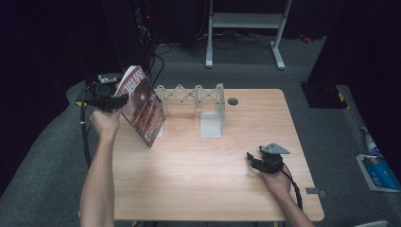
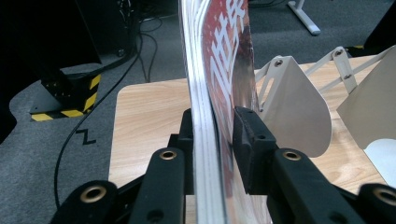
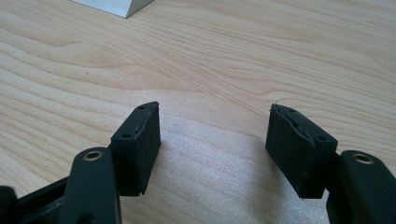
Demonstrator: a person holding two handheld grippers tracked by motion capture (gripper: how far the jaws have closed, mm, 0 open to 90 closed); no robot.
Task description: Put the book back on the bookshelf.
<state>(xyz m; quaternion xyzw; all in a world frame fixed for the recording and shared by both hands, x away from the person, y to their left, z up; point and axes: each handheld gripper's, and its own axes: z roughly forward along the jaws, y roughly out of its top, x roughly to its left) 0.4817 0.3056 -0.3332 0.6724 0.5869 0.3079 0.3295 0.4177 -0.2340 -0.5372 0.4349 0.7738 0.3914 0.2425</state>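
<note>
A magazine (image 1: 142,106) with a red cover stands tilted at the table's back left, its lower corner down on the wood. My left gripper (image 1: 124,99) reaches in from the left and is shut on its edge. In the left gripper view both pads lie against the magazine (image 2: 219,70), one on the pages and one on the cover, with the left gripper (image 2: 212,135) around it. Just right of it stands a white folding rack (image 1: 194,97) with curved dividers (image 2: 294,107). My right gripper (image 1: 250,158) rests open near the front right, and between the right gripper's (image 3: 215,140) pads there is bare wood.
The wooden table (image 1: 213,179) has a round grommet (image 1: 232,101) behind the rack and a white base plate (image 1: 211,125) under it. A metal desk frame (image 1: 246,21) stands on the carpet beyond. Cables (image 1: 151,52) lie at the back left, and packets (image 1: 378,170) on the floor right.
</note>
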